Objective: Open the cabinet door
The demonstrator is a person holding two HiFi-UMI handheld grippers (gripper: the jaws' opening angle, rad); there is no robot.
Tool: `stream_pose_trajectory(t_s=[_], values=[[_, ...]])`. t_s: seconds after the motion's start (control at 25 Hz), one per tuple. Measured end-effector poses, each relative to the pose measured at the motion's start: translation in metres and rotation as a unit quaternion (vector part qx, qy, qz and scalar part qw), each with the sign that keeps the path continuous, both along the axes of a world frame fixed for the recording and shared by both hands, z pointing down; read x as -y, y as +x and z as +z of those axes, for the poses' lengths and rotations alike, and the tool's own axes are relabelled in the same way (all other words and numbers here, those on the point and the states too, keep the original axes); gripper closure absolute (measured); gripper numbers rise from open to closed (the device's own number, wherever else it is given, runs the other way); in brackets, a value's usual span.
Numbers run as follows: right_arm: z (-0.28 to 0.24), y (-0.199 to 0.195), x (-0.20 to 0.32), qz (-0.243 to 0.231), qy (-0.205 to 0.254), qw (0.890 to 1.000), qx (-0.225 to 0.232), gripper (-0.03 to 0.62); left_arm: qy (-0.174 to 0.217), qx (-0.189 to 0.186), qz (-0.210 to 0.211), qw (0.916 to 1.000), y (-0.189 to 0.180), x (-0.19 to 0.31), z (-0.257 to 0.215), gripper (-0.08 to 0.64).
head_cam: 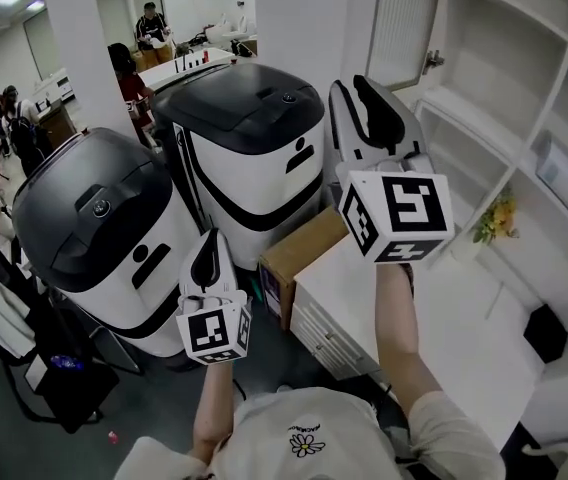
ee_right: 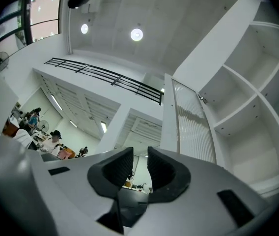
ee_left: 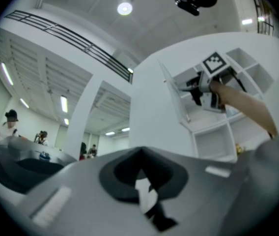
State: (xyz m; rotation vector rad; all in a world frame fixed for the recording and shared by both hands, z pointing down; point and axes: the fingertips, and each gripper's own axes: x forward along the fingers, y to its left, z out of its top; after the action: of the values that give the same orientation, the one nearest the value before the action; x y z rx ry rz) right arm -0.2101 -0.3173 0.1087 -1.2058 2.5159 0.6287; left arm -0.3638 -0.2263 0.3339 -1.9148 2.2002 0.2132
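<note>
White door [head_cam: 404,23] stands open, upper right. Near it the right claw [head_cam: 352,88], slightly parted, empty; left claw [head_cam: 205,246] closed, empty, lower centre.

The cabinet door [ee_right: 192,127] is a tall white panel with a ribbed face and a small metal knob [ee_right: 202,99] near its edge. It stands upright and swung open, at the left side of the cabinet's white shelves [ee_right: 242,107].

**Q:** What are parts a and b?
**A:** Left gripper [head_cam: 207,246] and right gripper [head_cam: 360,96]: white moulded shells and black textured pads [ee_right: 114,169]. Each carries a cube [head_cam: 400,215] with black-and-white square markers.
**Q:** And the clothing?
**A:** A pale short-sleeved T-shirt [head_cam: 299,446] with a small flower emblem.
</note>
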Motion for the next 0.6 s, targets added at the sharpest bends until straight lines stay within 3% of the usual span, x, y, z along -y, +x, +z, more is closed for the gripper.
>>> stream_pose_trajectory(t_s=[0.2, 0.32, 0.6], values=[[0.052, 0.009, -0.025, -0.007, 0.008, 1.0, -0.024, 0.547, 0.0, 0.054, -0.014, 0.9984, 0.02, -0.013, -0.006, 0.555], [0.089, 0.015, -0.033, -0.023, -0.025, 0.999, -0.012, 0.592, -0.009, 0.049, -0.017, 0.9986, 0.028, -0.023, 0.0, 0.555], [0.169, 0.015, -0.048, -0.059, -0.109, 0.992, -0.006, 0.594, -0.032, 0.028, -0.029, 0.9987, 0.037, -0.04, 0.022, 0.554]])
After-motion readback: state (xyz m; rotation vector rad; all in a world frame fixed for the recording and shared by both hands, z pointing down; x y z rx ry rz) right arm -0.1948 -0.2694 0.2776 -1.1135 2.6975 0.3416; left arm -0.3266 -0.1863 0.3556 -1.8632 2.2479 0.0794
